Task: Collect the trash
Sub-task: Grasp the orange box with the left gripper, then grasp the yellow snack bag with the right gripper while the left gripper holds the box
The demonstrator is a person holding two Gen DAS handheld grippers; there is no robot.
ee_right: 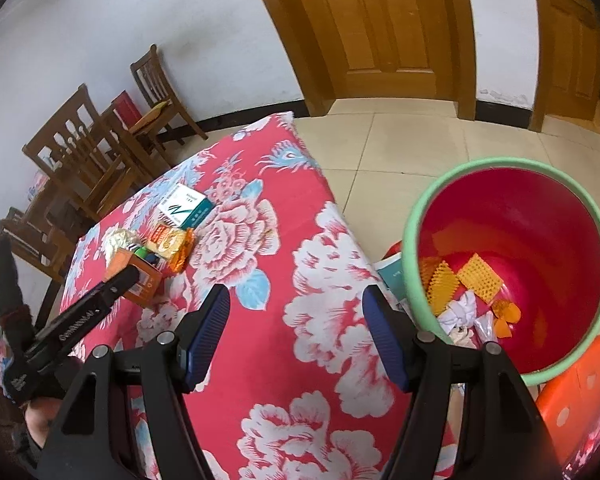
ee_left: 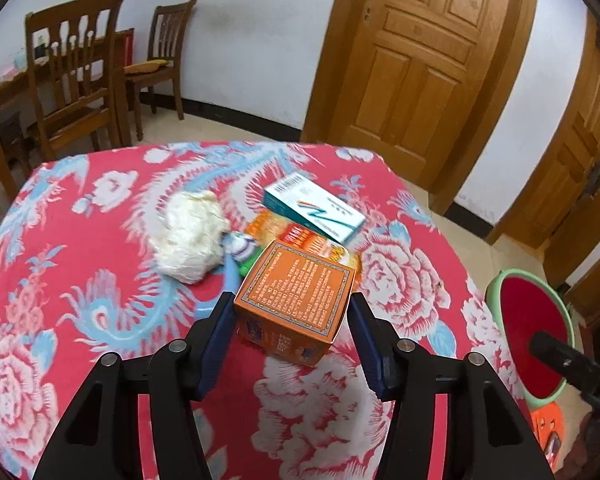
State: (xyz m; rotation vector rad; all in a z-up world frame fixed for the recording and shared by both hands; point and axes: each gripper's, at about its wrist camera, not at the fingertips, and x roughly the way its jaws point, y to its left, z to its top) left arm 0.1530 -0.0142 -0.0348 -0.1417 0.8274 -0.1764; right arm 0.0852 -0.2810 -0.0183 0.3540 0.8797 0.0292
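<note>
Left gripper (ee_left: 292, 312) low over surface (ee_left: 100, 280), jaws apart, straddling orange box (ee_left: 296, 300). Right gripper (ee_right: 296, 320) tilted, apart, beside bin (ee_right: 512, 184).

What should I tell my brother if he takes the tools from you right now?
Left tool: open, fingers on either side of the orange box, not squeezing yet.
Right tool: open and holding nothing, over the table edge beside the bin.
Done: some wrappers and tissue lie in the bin.
Left: the orange box, white wad, snack bag, small tube and white-teal box, all on the table.
</note>
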